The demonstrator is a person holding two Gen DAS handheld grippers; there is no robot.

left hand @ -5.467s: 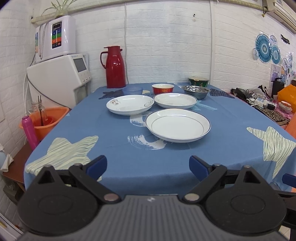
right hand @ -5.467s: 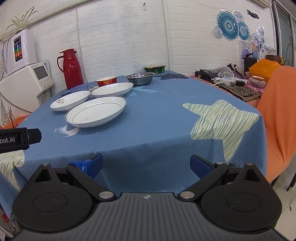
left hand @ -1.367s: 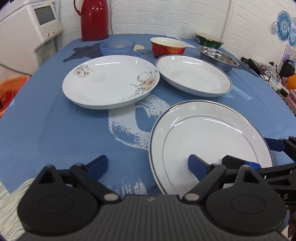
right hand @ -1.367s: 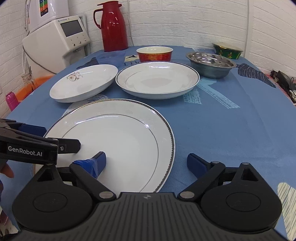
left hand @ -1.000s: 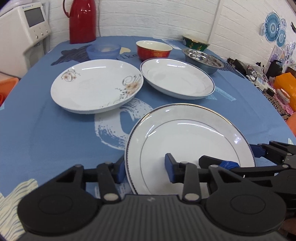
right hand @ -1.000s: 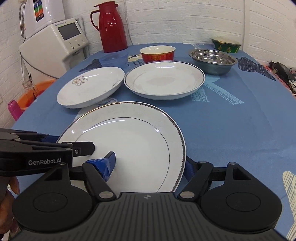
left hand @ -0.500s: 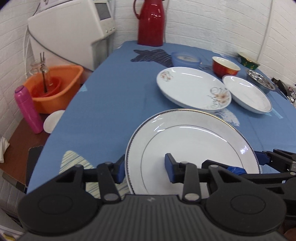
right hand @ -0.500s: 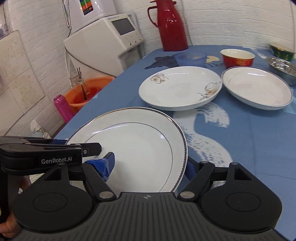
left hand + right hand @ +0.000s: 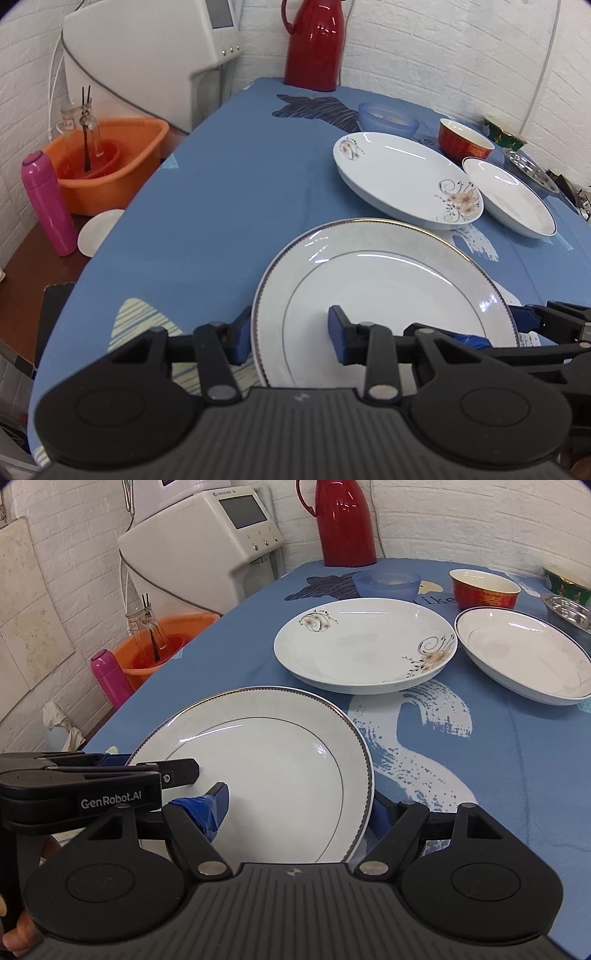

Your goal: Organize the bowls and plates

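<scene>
A large white plate with a thin gold rim hangs over the left part of the blue table. My left gripper is shut on its near left rim. At the plate's near right rim, my right gripper is also shut on it. Farther back on the cloth rest a floral plate and a deep blue-rimmed plate. Behind them stand a red bowl, a pale blue bowl, a steel bowl and a green bowl.
The table's left edge drops to a low wooden shelf with an orange basin, a pink bottle and a small white dish. A red thermos and a white appliance stand at the back.
Both grippers shut on the gold-rimmed plate about a second ago. Since then they have carried it together to the left, toward the table's left edge.
</scene>
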